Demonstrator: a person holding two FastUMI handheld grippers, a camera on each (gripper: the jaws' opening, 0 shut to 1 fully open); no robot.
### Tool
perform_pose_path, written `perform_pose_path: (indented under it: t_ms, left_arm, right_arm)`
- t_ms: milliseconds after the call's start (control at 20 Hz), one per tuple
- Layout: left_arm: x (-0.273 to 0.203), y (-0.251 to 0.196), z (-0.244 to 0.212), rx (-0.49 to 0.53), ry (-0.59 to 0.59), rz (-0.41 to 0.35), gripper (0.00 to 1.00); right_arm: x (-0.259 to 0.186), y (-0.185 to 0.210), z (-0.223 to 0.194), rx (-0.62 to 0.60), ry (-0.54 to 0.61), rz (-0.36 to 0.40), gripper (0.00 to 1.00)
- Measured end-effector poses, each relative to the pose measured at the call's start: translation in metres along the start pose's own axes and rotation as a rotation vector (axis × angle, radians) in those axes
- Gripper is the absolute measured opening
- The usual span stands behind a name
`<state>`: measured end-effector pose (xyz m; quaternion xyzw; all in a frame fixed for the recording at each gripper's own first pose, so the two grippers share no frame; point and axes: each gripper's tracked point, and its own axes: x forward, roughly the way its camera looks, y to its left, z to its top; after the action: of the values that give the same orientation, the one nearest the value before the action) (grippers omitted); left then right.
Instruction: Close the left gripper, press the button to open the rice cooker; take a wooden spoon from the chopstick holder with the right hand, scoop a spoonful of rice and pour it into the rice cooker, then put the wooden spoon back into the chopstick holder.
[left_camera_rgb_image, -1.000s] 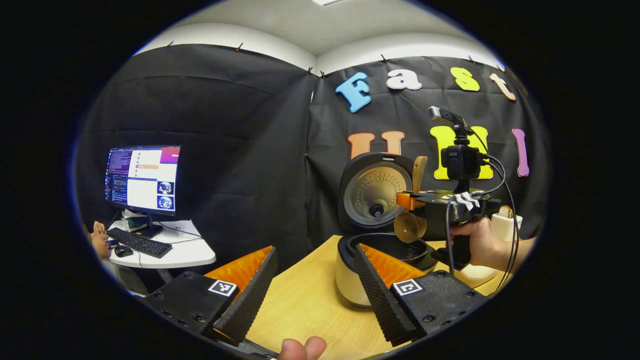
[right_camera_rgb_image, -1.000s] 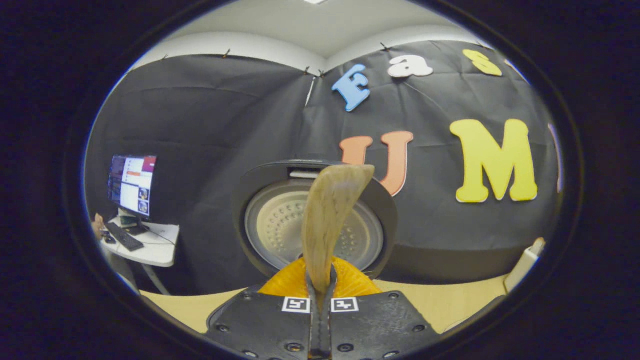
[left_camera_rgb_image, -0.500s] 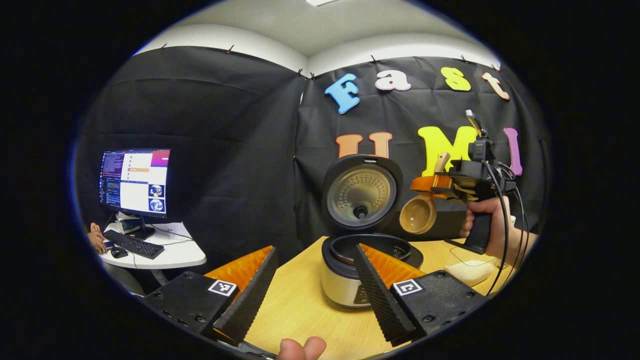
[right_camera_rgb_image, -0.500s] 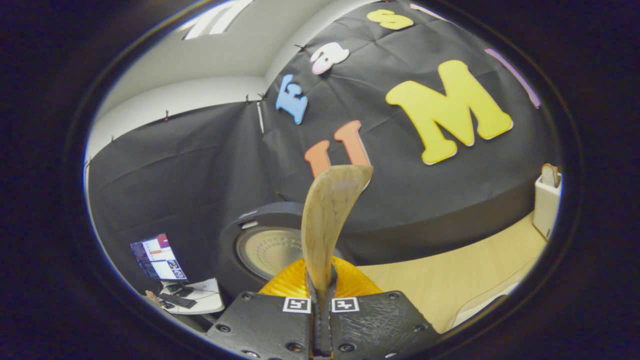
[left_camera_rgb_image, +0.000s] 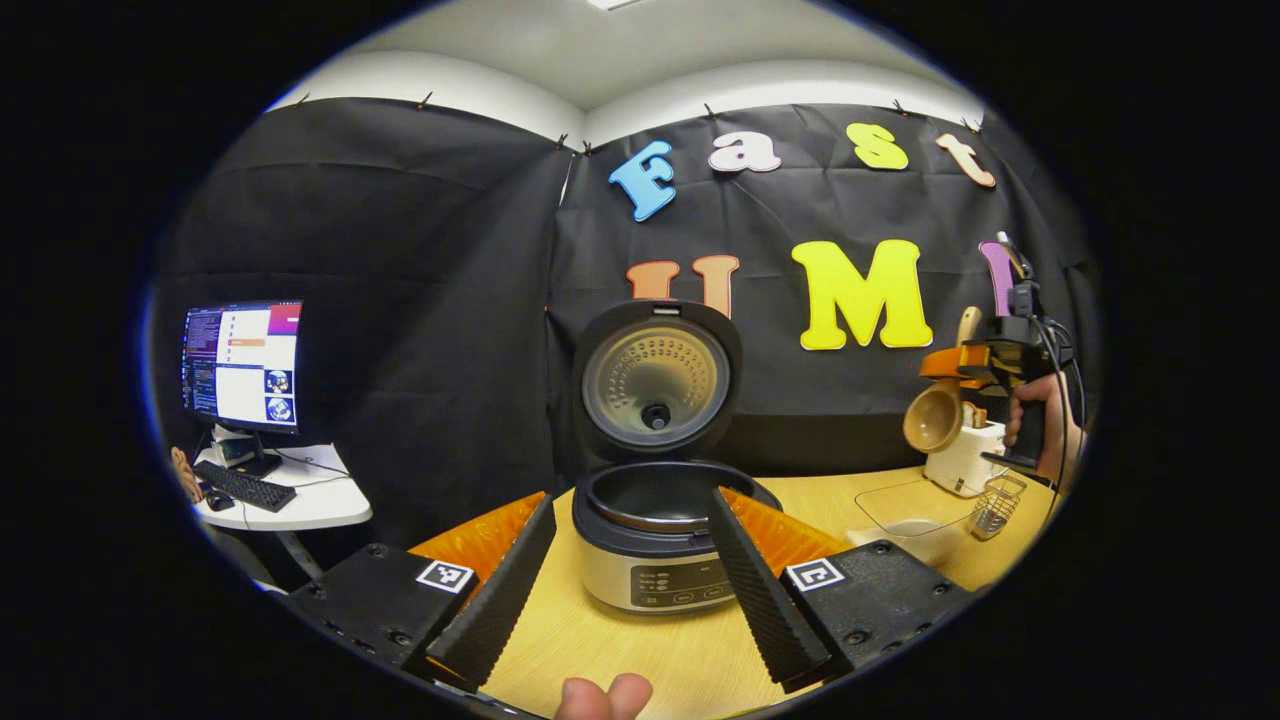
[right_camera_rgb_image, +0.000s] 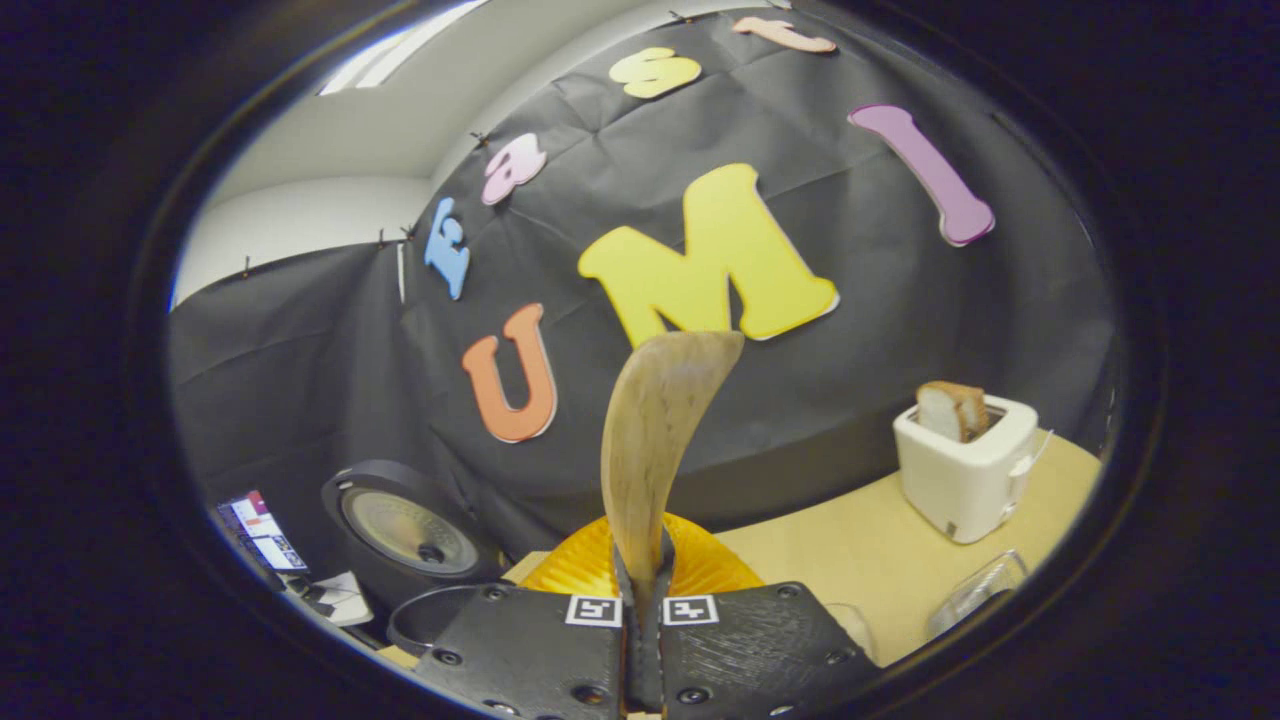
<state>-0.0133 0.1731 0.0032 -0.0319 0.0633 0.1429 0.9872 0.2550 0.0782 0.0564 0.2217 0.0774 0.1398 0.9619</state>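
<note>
Right gripper (right_camera_rgb_image: 640, 600) is clamped on the wooden spoon (right_camera_rgb_image: 655, 440), bowl hanging empty above the wire chopstick holder (left_camera_rgb_image: 995, 505), likely for its return. Left gripper (left_camera_rgb_image: 630, 570), fingers spread, idles before the open rice cooker (left_camera_rgb_image: 655, 540).

Even overhead ceiling light, sharp focus, strong fisheye bending at edges.
</note>
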Motion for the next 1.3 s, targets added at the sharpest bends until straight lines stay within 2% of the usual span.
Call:
perform_pose_path:
  t_ms: [300,550,800,1100,1300]
  left_arm:
    - [-0.001,-0.038,-0.005,-0.026,0.019,-0.057,0.97]
    - [-0.002,-0.054,-0.009,-0.022,0.029,-0.087,0.98]
    - [-0.003,-0.04,-0.008,-0.027,0.027,-0.066,0.98]
    - [-0.004,-0.029,-0.001,-0.04,0.012,-0.043,0.98]
    - [-0.003,-0.028,-0.004,-0.038,0.019,-0.041,0.98]
  right_arm:
    - [-0.041,-0.105,0.039,-0.061,-0.047,-0.162,0.0]
    - [-0.056,-0.165,0.034,-0.119,-0.041,-0.263,0.01]
    - [-0.058,-0.197,0.007,-0.106,-0.001,-0.319,0.0]
    - [-0.056,-0.221,-0.023,-0.161,0.012,-0.375,0.0]
    - [-0.056,-0.232,-0.044,-0.15,0.04,-0.401,0.01]
